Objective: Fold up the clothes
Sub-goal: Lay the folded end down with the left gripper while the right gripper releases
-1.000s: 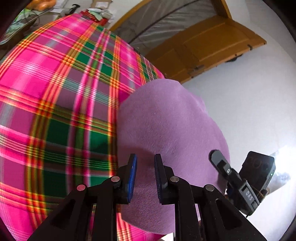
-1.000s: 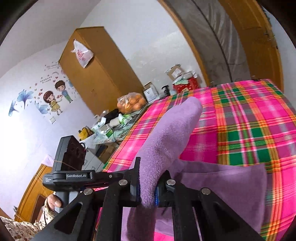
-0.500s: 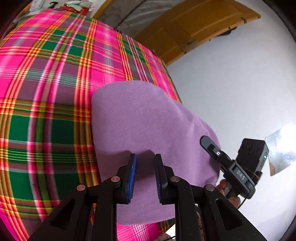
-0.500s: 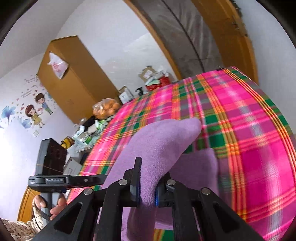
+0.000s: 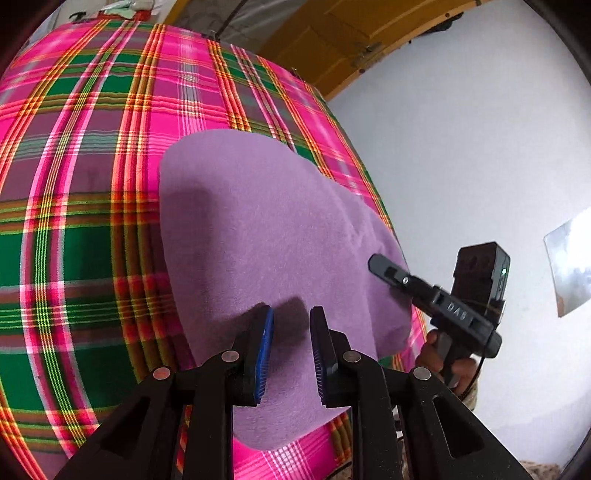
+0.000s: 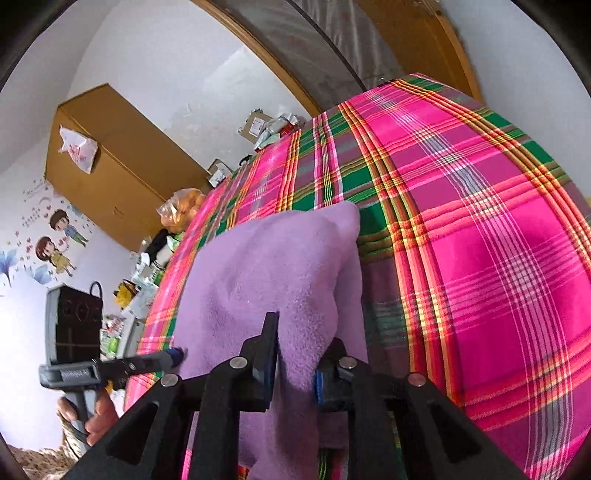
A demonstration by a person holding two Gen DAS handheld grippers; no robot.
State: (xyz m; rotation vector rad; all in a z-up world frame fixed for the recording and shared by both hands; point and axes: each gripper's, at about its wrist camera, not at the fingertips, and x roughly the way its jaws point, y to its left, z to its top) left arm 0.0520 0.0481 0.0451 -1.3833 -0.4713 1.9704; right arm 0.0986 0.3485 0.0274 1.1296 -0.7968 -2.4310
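Note:
A purple fleece garment (image 5: 258,221) lies folded on the pink and green plaid bed cover (image 5: 74,184), near its right edge. My left gripper (image 5: 291,314) hovers just over the garment's near part. Its jaws are opening and nothing is between the blue pads. My right gripper (image 6: 299,336) holds a raised fold of the garment (image 6: 266,266) between its fingers, both pads still touch the cloth, and its jaws are opening. The right gripper's tip (image 5: 380,264) rests at the garment's right side. The left gripper's tip (image 6: 173,356) shows at the garment's left edge.
A white wall (image 5: 480,147) runs close beside the bed, with a wooden door (image 5: 351,33) beyond. A wardrobe (image 6: 122,158), a bag of oranges (image 6: 184,201) and a cluttered side table (image 6: 147,266) stand past the other side. Boxes (image 6: 266,125) sit at the bed's far end.
The right gripper came down and laid the lifted fold over the garment, which now lies flatter. Its fingers stand a little wider. The left gripper shifted along the garment, empty throughout.

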